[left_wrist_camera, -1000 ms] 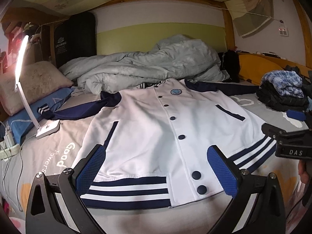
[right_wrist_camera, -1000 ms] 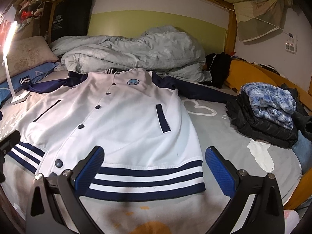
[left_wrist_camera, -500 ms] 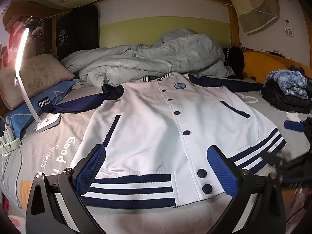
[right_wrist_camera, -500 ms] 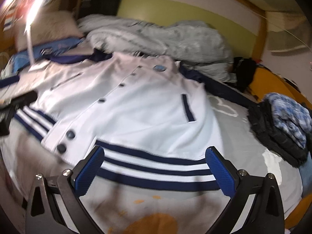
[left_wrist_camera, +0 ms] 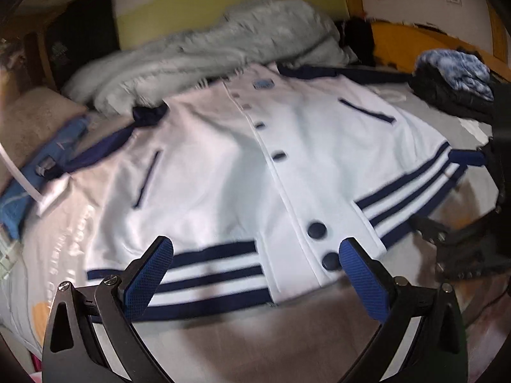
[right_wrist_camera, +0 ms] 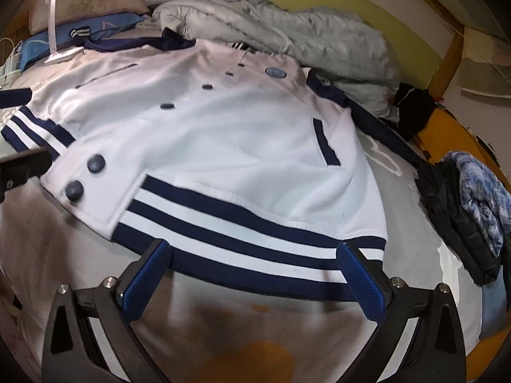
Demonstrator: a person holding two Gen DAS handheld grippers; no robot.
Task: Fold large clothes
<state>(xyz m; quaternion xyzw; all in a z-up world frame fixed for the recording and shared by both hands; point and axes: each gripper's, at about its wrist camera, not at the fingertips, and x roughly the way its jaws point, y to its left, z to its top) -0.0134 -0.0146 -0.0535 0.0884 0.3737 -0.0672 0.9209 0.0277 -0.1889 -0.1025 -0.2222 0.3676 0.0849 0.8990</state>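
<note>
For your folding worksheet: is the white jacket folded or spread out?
Spread out. The white jacket lies flat on the bed, buttoned front up, striped hem fully extended, no folds made.

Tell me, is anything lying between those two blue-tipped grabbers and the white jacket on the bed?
Nothing visible. The left gripper and right gripper are both open just short of the varsity jacket's striped hem, with only bare bedsheet between.
</note>
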